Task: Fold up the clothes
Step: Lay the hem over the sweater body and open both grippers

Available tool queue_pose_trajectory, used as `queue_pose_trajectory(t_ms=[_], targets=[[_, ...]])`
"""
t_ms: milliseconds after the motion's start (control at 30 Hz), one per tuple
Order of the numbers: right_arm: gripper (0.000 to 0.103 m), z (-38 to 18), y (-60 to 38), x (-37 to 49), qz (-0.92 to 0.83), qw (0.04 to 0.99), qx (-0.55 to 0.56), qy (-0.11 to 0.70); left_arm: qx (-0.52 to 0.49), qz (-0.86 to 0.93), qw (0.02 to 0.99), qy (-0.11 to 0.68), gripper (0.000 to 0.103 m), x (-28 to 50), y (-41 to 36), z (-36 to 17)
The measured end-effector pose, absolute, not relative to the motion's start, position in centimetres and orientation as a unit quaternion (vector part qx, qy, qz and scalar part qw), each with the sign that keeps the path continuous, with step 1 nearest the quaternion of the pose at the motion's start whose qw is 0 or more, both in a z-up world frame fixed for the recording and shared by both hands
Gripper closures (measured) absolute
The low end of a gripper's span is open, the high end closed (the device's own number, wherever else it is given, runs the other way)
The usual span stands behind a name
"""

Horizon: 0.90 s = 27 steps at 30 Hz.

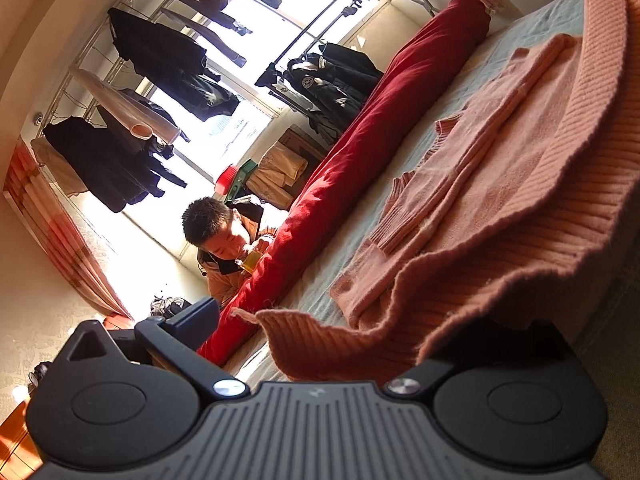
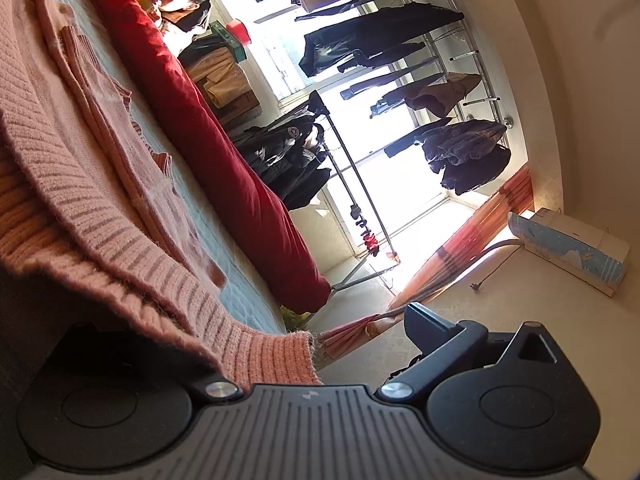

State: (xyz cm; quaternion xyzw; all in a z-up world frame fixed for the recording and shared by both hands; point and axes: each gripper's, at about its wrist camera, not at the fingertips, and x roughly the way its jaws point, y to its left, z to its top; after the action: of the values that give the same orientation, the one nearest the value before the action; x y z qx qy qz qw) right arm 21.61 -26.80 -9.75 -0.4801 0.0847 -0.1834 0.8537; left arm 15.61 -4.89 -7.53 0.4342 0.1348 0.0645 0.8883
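Bright windows [image 1: 240, 128] and hung dark clothes fill the far wall in your left wrist view. A pale bedsheet [image 1: 460, 92] carries the pink sweater [image 1: 500, 152], a red quilt roll [image 1: 380, 120] bounding its far side. Your left gripper [image 1: 348, 344] has the ribbed hem draped across it; one finger is hidden, so I cannot tell its opening.

Your right wrist view adds open floor and a wall heater [image 2: 572, 244] at right. Your right gripper [image 2: 312, 360] likewise sits under the hem, opening unclear.
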Motion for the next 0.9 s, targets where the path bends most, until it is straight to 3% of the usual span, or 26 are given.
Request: queue_pose_trajectory(t_ms=[900], targets=[[0.000,-11.4,-27.5,24.6,-0.170,0.843,-0.500,0.102,0.441,0.061,0.881,0.158,0.000,18.4,-4.0,-9.7]])
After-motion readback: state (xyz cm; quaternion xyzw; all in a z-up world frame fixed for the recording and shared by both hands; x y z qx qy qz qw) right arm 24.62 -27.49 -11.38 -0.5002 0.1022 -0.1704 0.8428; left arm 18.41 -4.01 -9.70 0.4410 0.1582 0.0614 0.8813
